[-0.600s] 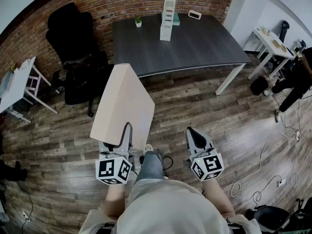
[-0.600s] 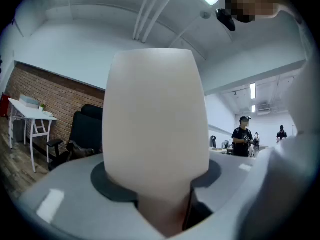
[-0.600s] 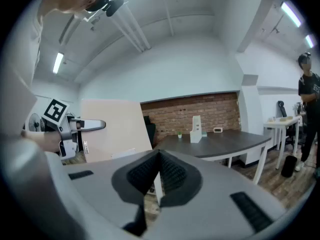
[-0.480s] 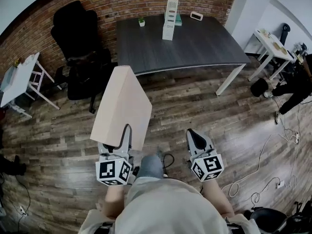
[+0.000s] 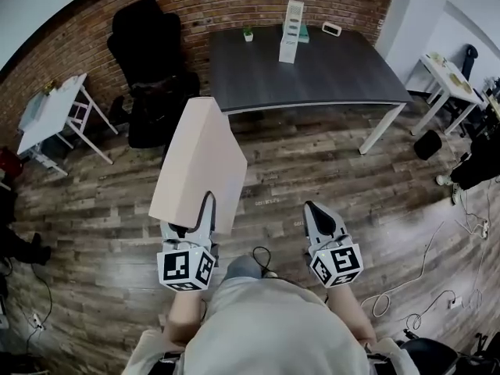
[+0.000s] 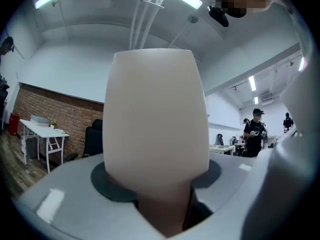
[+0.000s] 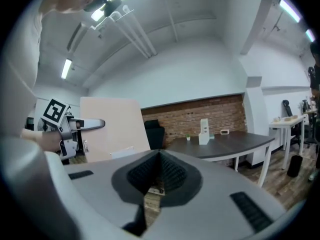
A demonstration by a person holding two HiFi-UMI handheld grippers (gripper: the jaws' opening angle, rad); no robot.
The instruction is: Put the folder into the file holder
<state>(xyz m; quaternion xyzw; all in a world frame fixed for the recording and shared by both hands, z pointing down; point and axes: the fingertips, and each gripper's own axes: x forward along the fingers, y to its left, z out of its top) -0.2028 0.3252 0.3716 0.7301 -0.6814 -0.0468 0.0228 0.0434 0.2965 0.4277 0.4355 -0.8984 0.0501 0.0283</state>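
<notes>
A pale beige folder [image 5: 199, 162] stands upright in my left gripper [image 5: 195, 221], whose jaws are shut on its lower edge. In the left gripper view the folder [image 6: 157, 114] fills the middle between the jaws. The same folder [image 7: 112, 126] shows at the left of the right gripper view. My right gripper [image 5: 319, 216] is shut and holds nothing; its closed jaws [image 7: 159, 171] point toward the table. The white file holder [image 5: 291, 32] stands upright at the far side of the dark table [image 5: 312, 73], well ahead of both grippers, and appears small as the file holder [image 7: 204, 132] in the right gripper view.
A black office chair [image 5: 152, 61] stands left of the table against the brick wall. A white side table [image 5: 55, 116] is at the far left, another white desk [image 5: 449, 76] at the right. Cables [image 5: 422, 287] lie on the wood floor at the right. A small plant [image 5: 248, 34] sits on the table.
The view has shifted: table, chair and file holder appear further right and slightly lower than before. Both grippers keep their places, the folder still held upright in the left one.
</notes>
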